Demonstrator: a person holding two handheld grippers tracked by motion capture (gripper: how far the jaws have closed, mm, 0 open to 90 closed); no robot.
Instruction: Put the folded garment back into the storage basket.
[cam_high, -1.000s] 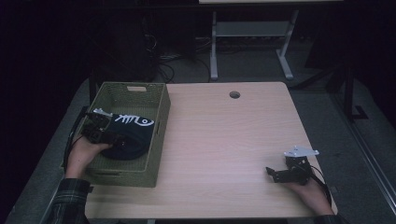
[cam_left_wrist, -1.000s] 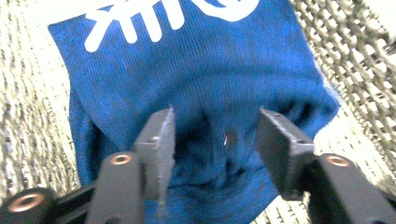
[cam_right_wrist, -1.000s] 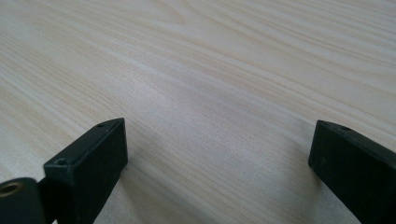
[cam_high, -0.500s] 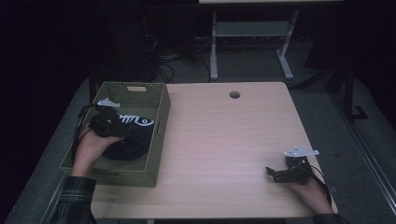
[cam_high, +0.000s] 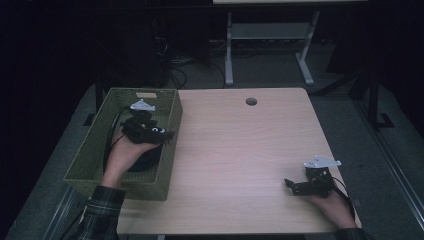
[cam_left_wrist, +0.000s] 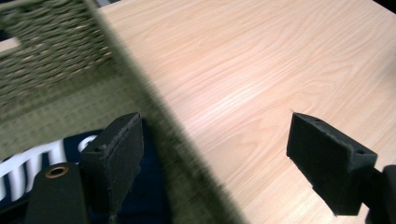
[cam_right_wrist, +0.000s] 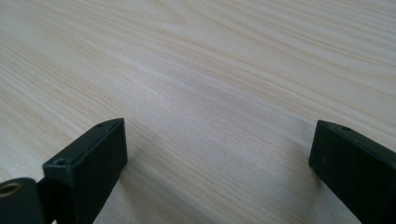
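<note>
Dark garment in basket; left gripper over rim, fingers just opened, empty; right gripper released.

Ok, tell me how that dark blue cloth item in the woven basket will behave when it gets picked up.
The dark blue cloth item lies flat and rumpled in the green basket, so it is probably soft and will likely droop from a grip. It looks light. Fabric seldom slips between pads, yet a trailing edge may catch the woven wall.
</note>
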